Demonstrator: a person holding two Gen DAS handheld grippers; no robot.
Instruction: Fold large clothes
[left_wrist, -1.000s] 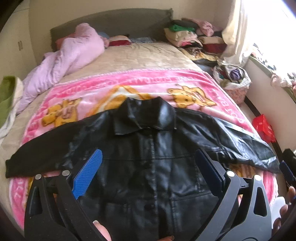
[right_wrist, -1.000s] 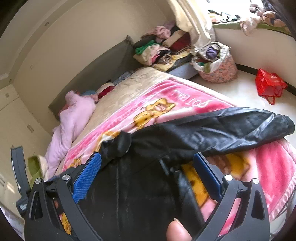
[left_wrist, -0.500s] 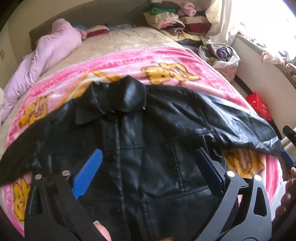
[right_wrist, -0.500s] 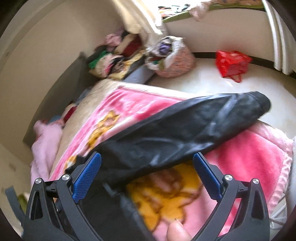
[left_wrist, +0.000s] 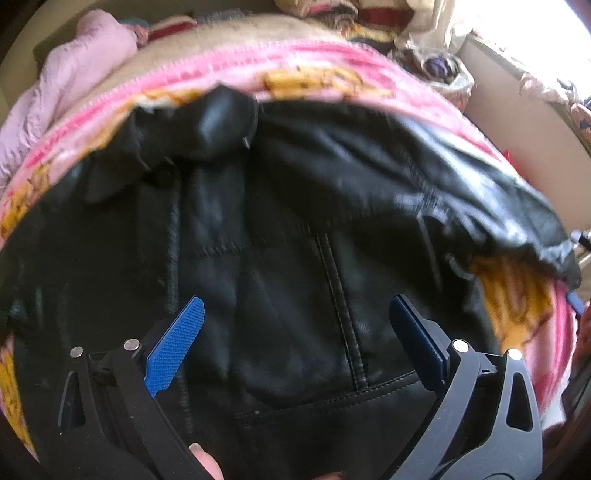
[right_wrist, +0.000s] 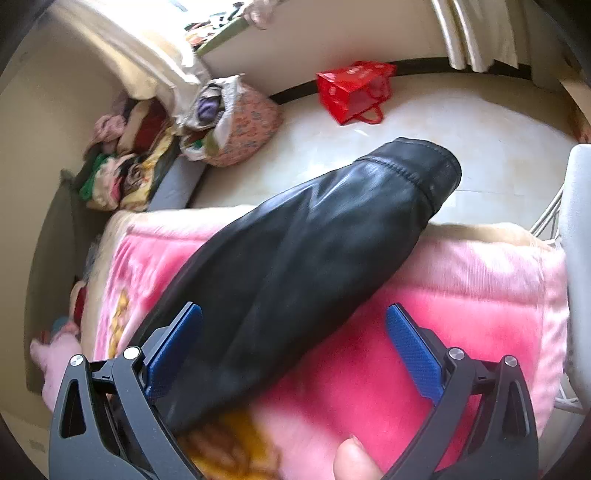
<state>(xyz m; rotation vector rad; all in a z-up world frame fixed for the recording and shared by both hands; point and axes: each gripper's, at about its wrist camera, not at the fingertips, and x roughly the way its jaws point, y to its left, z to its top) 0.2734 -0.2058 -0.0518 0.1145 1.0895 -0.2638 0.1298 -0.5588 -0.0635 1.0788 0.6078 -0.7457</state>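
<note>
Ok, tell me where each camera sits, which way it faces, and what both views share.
Left wrist: on the left gripper, facing down at the black jacket front; open fingers and a fingertip show.
Right wrist: on the right gripper, facing along the jacket sleeve toward the floor and red bag; open fingers and a thumb tip show.
Shared: the jacket, pink blanket and fabric basket.

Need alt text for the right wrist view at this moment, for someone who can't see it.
The open right gripper hovers over a black leather jacket sleeve lying diagonally across a pink blanket on a bed, its cuff reaching past the bed's edge. Beyond, on the pale floor, sit a red bag and a floral basket of clothes.
</note>
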